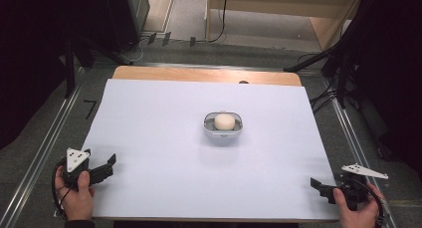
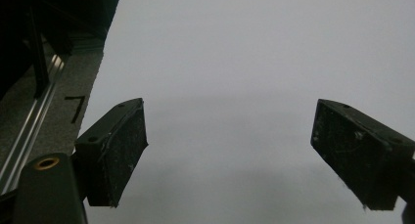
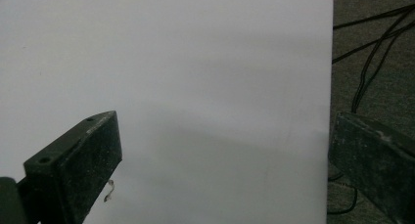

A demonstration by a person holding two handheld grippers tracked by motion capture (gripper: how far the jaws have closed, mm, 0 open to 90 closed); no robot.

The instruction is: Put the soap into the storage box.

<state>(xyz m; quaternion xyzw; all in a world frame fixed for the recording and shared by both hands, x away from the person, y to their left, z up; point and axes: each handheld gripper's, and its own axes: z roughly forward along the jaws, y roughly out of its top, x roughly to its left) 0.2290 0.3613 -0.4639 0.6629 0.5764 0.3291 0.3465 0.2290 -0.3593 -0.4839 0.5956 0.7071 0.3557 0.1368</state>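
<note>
We find the pale round ball (image 1: 224, 122) sitting inside a small grey container (image 1: 223, 134) near the middle of the surface (image 1: 149, 118), a little toward the far side and slightly right of centre. The container looks roughly square with rounded corners, so we see no strong long axis to align with; it can be approached from either side. From there we look outward to our two tools at the near edge. Our left hand-held gripper (image 1: 102, 164) rests at the near-left corner, jaws spread wide with nothing between them, and the container lies ahead of it and off to its right. Our right hand-held gripper (image 1: 318, 187) rests at the near-right corner, half over the edge of the surface, its jaws likewise spread and empty, and the container lies ahead and to its left. Both sit well apart from the container; we judge the right one somewhat nearer sideways, though it lies lower toward us, so neither holds a clear advantage.
</note>
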